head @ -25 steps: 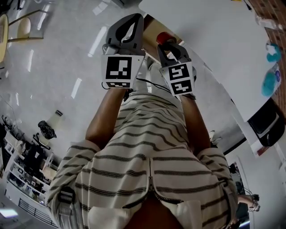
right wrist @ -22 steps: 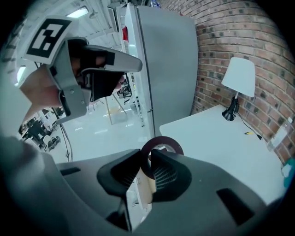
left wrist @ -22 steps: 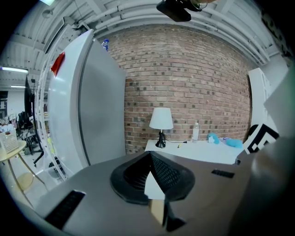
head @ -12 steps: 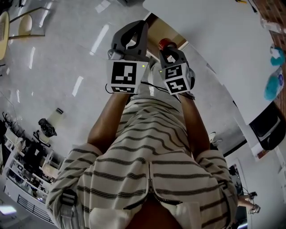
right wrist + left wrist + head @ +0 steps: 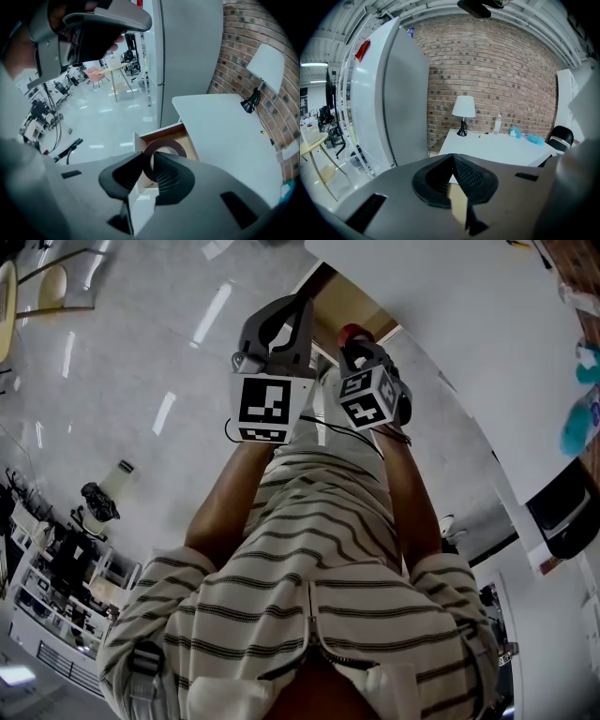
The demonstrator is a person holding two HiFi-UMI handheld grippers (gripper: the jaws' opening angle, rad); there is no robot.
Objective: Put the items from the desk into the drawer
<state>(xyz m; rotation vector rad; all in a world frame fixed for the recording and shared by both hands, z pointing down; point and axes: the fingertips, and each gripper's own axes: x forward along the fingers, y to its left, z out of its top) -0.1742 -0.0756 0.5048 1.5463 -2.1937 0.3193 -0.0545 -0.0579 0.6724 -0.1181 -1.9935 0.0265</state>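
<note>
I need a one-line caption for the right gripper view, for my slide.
Right gripper holding a dark ring in its jaws over the open drawer beside the white desk.

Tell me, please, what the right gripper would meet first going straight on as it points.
Most likely the drawer, which stands open: the right gripper, shut on a ring, points down into it, so the ring would reach its floor first. Depth is hard to judge.

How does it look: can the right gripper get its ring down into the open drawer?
Probably yes: the right gripper holds the ring over the open drawer, with nothing seen between.
</note>
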